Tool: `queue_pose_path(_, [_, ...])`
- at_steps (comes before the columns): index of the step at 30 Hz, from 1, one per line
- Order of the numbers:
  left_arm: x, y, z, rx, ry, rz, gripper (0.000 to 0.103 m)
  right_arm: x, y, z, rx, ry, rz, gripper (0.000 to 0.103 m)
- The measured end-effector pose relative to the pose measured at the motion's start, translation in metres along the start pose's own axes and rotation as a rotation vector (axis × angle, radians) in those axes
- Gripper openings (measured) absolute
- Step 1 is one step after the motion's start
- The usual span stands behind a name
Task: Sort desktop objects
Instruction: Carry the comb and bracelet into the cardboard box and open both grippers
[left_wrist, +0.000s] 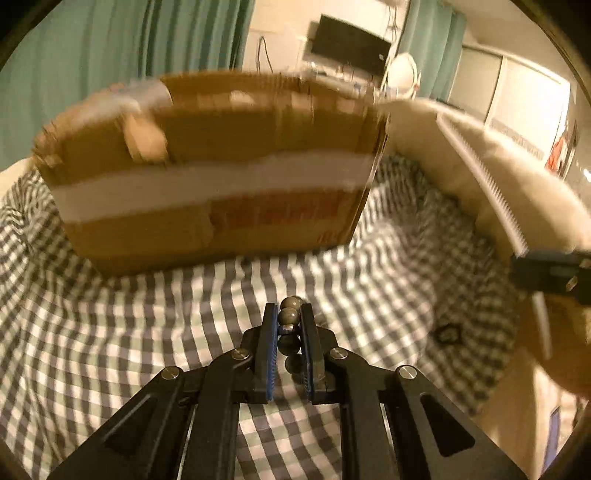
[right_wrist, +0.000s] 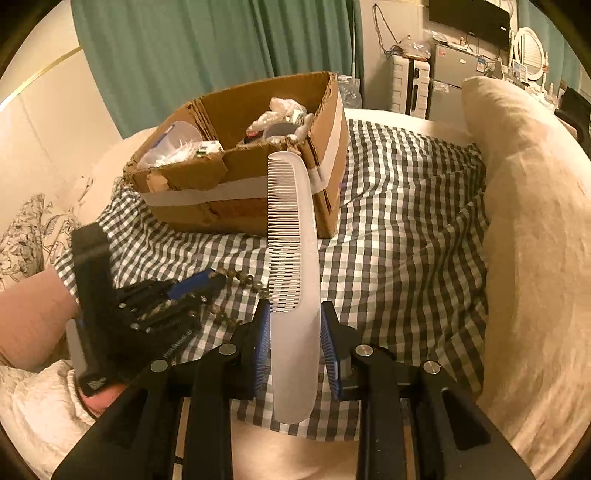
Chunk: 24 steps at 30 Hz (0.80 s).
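While both tools hang over the bed, each has sth clamped. Left tool (left_wrist: 289, 317) is closed on a bead string (left_wrist: 289, 332): dark round beads stacked in a line btwn its blue-lined fingers (left_wrist: 269, 347), top bead poking just past the tips. Seen from the right wrist cam, the left tool (right_wrist: 218, 278) sits low at left, held by a hand (right_wrist: 33, 317), w/ the bead string (right_wrist: 240, 280) trailing from its tips down onto the checked bedsheet (right_wrist: 406, 221).

Right tool (right_wrist: 293, 317) is closed on a white comb (right_wrist: 295, 258): handle end pinched btwn the blue pads (right_wrist: 328, 350), toothed end pointing away toward the box, teeth facing left. In the left wrist view the comb (left_wrist: 480, 177) shows at the right edge, blurred, w/ part of the right tool (left_wrist: 550, 273) under it.

Cardboard box (right_wrist: 236, 192) stands on the bedsheet ahead of both tools, open top, white tape band round its sides. Inside: a clear plastic cup (right_wrist: 173, 144) at left, crumpled white plastic wrap (right_wrist: 280, 110) at right; other bits too small to tell. Left wrist view of the box (left_wrist: 207, 177) is motion-blurred.

A beige cushion (right_wrist: 535, 221) runs along the right side of the bed, green curtains (right_wrist: 207, 48) behind.
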<state>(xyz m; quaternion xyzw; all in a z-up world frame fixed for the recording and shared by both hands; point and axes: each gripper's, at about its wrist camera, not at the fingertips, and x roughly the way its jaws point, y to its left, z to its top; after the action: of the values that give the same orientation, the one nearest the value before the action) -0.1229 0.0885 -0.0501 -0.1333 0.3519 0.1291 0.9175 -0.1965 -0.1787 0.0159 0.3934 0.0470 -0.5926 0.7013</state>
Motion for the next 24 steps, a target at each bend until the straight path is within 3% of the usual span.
queue_pose_path(8, [-0.067,-0.016,0.067,0.072,-0.161,0.026,0.011,-0.033,0.009,0.03,-0.015,-0.086,0.049,0.026])
queue_pose_path(10, [-0.088,-0.018,0.088,0.098,-0.231,0.024,0.011,-0.04,0.013,0.046,-0.025,-0.108,0.068,0.026])
queue_pose_path(14, [-0.105,-0.017,0.138,0.153,-0.279,0.022,0.011,-0.043,0.019,0.088,-0.034,-0.149,0.091,0.026])
queue_pose_path(20, [-0.069,0.003,0.201,0.177,-0.278,0.073,0.011,-0.013,0.025,0.147,-0.032,-0.149,0.11,0.026])
queue_pose_path(24, [-0.027,0.017,0.212,0.171,-0.231,0.091,0.011,0.025,0.022,0.175,-0.031,-0.119,0.094,0.026])
